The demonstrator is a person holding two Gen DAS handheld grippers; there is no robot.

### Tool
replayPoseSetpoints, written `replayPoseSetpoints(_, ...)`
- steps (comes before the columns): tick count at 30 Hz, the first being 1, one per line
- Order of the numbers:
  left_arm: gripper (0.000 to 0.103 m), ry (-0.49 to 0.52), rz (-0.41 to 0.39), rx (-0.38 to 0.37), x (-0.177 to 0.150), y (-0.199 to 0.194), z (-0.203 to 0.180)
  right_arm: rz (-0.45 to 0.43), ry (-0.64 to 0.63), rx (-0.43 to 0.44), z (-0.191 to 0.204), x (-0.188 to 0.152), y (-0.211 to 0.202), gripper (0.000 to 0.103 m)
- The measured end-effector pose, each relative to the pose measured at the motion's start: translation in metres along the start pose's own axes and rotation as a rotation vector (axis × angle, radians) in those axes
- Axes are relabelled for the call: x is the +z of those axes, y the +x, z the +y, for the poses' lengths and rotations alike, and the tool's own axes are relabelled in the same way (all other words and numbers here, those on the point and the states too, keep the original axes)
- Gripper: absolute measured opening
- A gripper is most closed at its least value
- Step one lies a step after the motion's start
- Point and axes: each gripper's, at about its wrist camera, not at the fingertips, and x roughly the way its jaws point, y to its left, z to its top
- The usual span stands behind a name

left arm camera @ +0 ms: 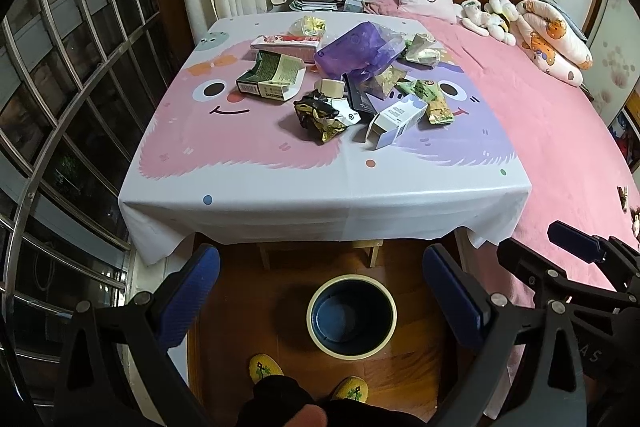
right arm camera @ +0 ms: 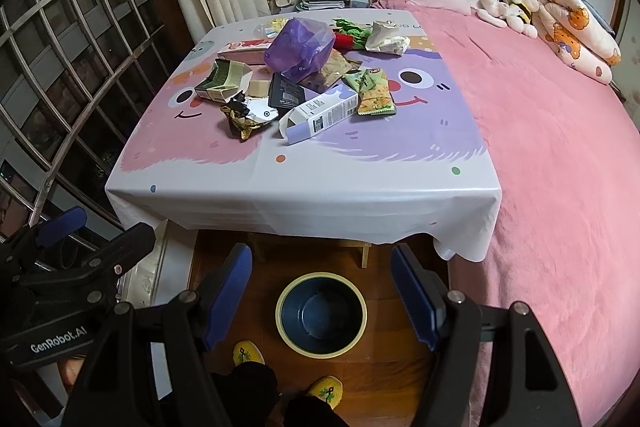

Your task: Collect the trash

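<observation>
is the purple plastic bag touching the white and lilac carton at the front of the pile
Apart. In the right wrist view the purple plastic bag sits behind the white and lilac carton, with a dark packet lying between them.

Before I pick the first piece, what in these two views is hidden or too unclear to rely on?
- Dark flat packet: both views, partly covered by the translucent purple plastic bag; its print is too small to read.
- Red item: right wrist view, mostly hidden among the green wrapper and bag; unidentifiable.
- Round cream-rimmed blue bin: its near inside wall is hidden by the rim.
- Under the cartoon-printed tablecloth: draped cloth hides everything but two wooden legs.
</observation>
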Motion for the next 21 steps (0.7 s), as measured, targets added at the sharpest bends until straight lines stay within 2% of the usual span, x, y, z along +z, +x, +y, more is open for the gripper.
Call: replayPoseSetpoints(21, 0.100, 0.012, -0.024, 0.030, -0.002, -0.012, 0.003, -0.005, 0.001, 0.006, 0.003, -0.001, -0.003, 0.072)
